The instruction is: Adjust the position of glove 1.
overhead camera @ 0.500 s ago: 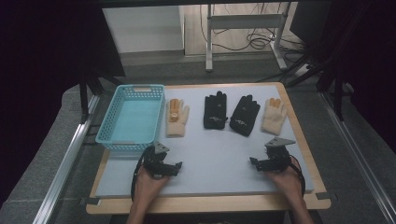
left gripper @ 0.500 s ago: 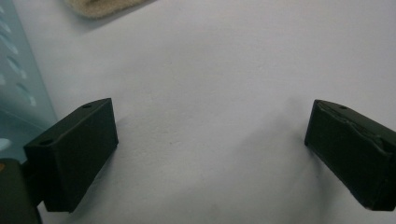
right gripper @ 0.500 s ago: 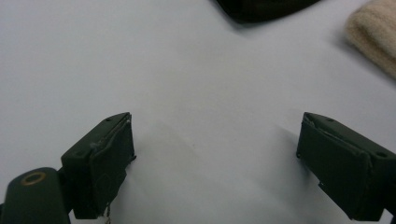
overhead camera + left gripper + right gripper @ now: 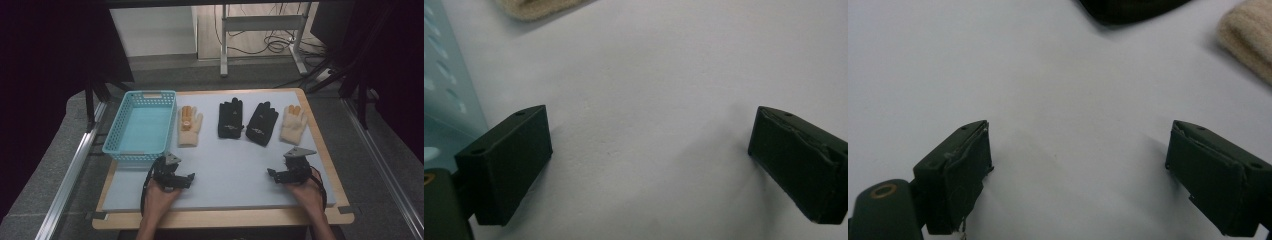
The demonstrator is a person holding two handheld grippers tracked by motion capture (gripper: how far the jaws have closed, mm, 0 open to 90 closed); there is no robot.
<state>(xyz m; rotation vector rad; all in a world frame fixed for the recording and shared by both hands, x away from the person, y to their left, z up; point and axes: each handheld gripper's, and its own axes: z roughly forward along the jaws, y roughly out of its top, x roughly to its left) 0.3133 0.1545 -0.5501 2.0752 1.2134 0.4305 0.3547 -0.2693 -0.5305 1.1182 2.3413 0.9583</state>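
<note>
Both pairs of jaws stand wide apart with only bare pale mat between them. The left gripper (image 4: 187,178) hovers low over the near left of the mat (image 4: 225,165), just in front of the blue basket (image 4: 124,150), whose perforated wall shows at the left edge of the left gripper view. The right gripper (image 4: 272,175) sits at the near right, likewise holding nothing.

Compared with half a second ago nothing has shifted: hands, grippers and gloves lie in the same places, so the work looks not yet begun.

Farther off lie four gloves in a row: a left cream glove (image 4: 189,126) beside the basket, a left black glove (image 4: 230,118), a right black glove (image 4: 261,123) and a right cream glove (image 4: 293,124) at the far right. Each cream glove is probably its near gripper's first reach, the basket the likely destination.
</note>
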